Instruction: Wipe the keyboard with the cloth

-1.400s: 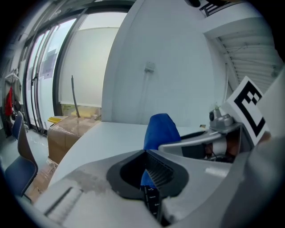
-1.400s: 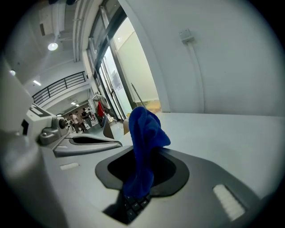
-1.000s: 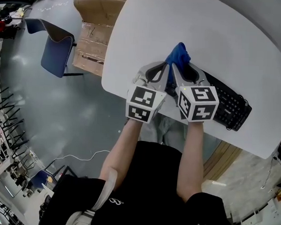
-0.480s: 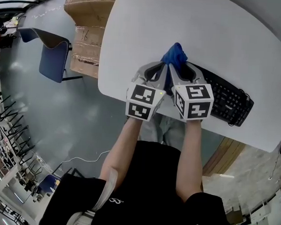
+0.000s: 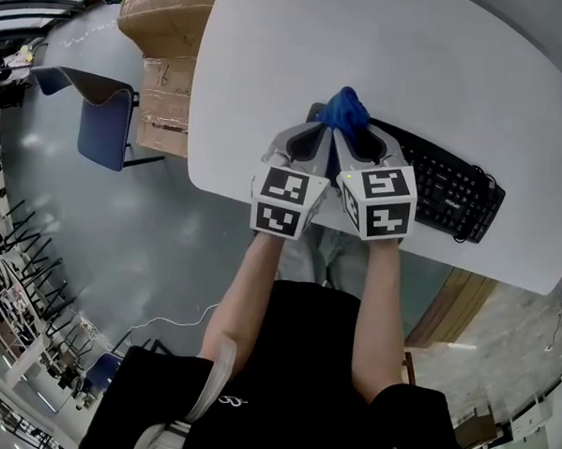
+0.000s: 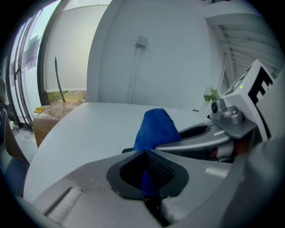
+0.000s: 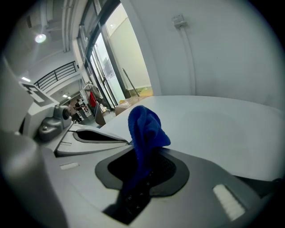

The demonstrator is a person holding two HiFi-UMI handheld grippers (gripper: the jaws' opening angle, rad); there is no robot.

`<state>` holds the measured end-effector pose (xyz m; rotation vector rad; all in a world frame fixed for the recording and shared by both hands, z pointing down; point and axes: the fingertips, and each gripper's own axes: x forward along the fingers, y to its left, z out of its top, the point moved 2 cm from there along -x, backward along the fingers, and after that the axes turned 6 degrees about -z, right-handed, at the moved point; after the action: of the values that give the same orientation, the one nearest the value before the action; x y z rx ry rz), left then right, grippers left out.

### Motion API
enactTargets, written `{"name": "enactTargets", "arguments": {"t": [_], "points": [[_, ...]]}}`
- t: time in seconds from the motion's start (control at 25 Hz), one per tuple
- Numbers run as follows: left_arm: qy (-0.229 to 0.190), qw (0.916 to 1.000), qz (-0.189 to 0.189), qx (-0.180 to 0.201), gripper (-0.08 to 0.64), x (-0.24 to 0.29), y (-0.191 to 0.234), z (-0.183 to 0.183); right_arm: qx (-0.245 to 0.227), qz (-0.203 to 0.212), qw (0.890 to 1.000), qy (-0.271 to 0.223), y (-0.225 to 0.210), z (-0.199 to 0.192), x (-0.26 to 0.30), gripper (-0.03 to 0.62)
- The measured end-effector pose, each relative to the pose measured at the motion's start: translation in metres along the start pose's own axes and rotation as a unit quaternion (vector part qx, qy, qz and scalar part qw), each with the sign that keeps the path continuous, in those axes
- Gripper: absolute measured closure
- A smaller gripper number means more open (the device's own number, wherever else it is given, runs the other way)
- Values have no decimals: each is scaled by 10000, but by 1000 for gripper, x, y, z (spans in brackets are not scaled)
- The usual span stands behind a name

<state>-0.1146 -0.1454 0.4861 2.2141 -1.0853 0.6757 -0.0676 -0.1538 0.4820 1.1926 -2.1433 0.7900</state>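
Far left, on the floor: a blue chair and stacked cardboard boxes beside the white counter. Left gripper: fingers closed on the blue cloth, which bunches upward beyond the tips. Right gripper, set side by side with the left: fingers likewise clamped on the same cloth. The cloth sits over the left end of the black keyboard, which lies near the counter's front edge and extends right of both grippers.
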Motion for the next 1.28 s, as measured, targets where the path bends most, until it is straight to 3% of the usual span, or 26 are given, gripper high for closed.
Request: {"name": "enactTargets", "arguments": {"t": [1.28], "points": [[191, 9992, -214, 261, 571, 37, -72, -2, 93, -317, 9994, 56, -60, -33, -43, 494]]}}
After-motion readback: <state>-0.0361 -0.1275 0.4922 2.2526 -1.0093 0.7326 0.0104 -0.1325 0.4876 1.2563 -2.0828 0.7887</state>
